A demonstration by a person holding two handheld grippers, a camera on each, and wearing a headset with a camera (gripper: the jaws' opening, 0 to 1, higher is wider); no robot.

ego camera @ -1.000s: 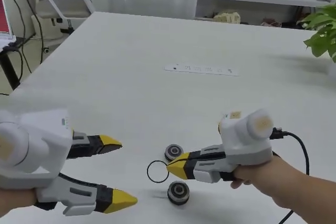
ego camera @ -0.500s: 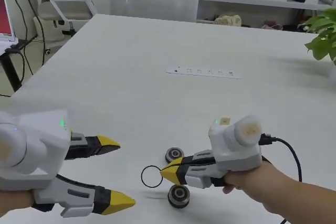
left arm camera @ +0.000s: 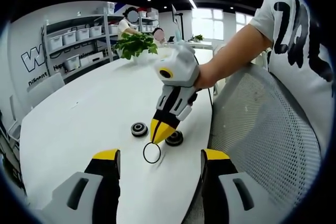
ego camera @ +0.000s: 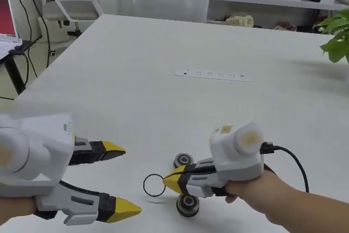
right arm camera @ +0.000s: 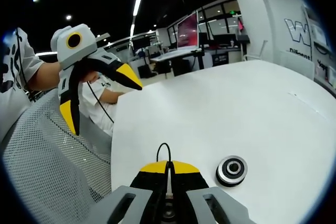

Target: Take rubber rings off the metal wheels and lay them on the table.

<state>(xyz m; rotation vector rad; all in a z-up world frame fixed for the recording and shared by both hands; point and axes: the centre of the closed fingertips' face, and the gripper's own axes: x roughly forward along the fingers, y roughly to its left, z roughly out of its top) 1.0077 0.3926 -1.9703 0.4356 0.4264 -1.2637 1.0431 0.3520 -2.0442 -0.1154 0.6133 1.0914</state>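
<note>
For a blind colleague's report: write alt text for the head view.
The right gripper, shut on a black rubber ring, holds it over the white table beside the far metal wheel and the near metal wheel. The left gripper is open at lower left.

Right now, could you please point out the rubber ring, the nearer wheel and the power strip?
rubber ring (ego camera: 144,185): head view, left arc of its band.
nearer wheel (ego camera: 187,204): head view, its hub.
power strip (ego camera: 214,74): head view, middle of its top face.

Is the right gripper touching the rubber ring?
Touching. In the right gripper view, the right gripper has its jaws shut on the rubber ring.
</note>
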